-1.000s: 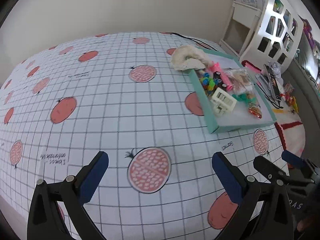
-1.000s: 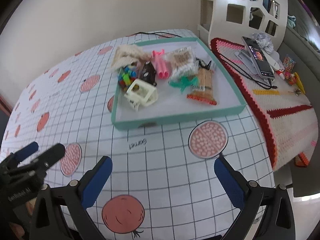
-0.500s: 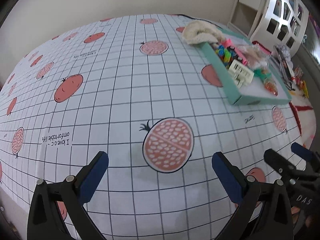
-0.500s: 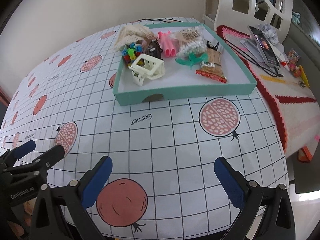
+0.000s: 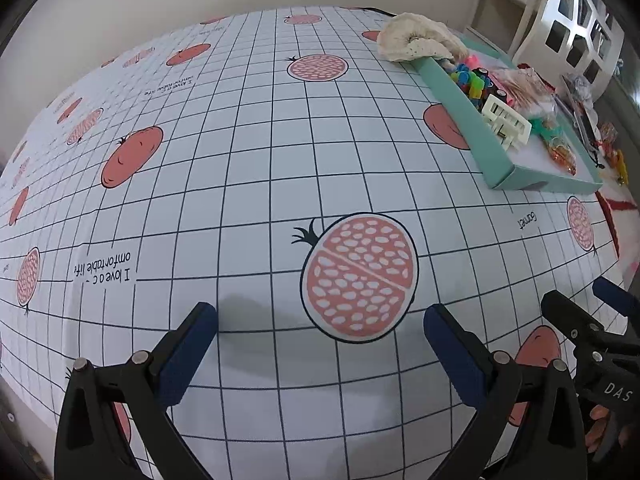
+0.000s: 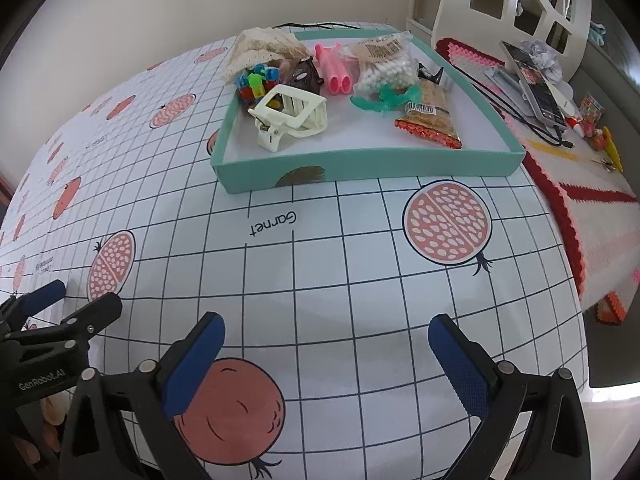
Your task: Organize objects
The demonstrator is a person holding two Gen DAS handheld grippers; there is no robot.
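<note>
Two handheld grippers are hovering side by side over the near edge of a tablecloth (image 6: 320, 264) printed with a grid and pomegranates. The left gripper (image 5: 320, 320) is spreading its blue-padded fingers (image 5: 192, 344) wide over bare cloth, gripping nothing; the right gripper (image 6: 326, 332) is likewise standing wide and empty, its fingers (image 6: 460, 360) framing a clear stretch of cloth in front of them. Beyond that stretch, a teal tray (image 6: 360, 166) is sitting near the table's far right part, well apart from both tools. Inside it, a cream hair claw clip (image 6: 290, 116) is lying nearest the front left corner, with coloured small clips (image 6: 254, 80), pink tubes (image 6: 336, 68), a bag of white beads (image 6: 384, 68), a green clip (image 6: 384, 98) and a snack packet (image 6: 432, 116) crowding behind. A cream lace cloth (image 5: 416, 38) is draping over the tray's far left corner. To the right, a red-edged crocheted mat (image 6: 580, 184) is covering the table's right edge, carrying a phone (image 6: 536, 84).
</note>
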